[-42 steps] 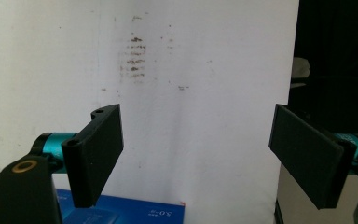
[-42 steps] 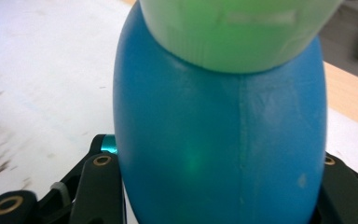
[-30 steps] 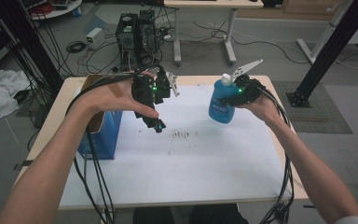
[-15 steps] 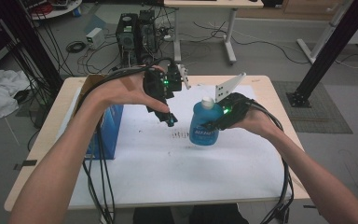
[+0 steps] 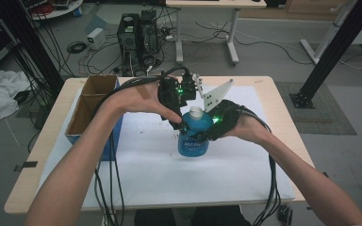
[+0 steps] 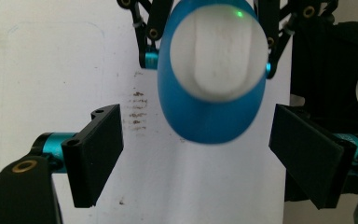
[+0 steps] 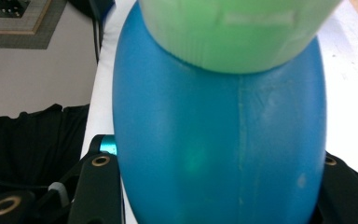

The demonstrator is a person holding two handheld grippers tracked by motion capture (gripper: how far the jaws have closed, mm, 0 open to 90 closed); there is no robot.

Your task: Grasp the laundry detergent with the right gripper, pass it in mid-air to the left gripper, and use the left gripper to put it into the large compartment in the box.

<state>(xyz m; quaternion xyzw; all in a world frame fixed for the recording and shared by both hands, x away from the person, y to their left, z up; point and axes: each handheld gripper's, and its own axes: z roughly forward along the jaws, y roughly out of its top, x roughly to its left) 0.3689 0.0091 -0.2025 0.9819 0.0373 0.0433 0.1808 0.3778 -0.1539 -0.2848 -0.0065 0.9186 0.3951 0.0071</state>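
**Bottle brought in under the waiting jaws**

White paper covers the tabletop [image 5: 136, 179], with a cardboard box [image 5: 87, 101] at its left edge and cables on the floor beyond. Since a second ago the right hand-held gripper [image 5: 212, 129] has carried the blue bottle [image 5: 193, 136] from the right side across to the middle. It is clamped on the bottle's body, jaws nearly as closed as they go. The left hand-held gripper [image 6: 196, 154] has drifted over to meet it and now looks down on the white cap [image 6: 216, 53], its jaws wide apart and holding nothing. The cap sits just ahead of them, between and slightly beyond the pads [image 6: 100, 154]. Likely next comes a grip on the cap to open it.
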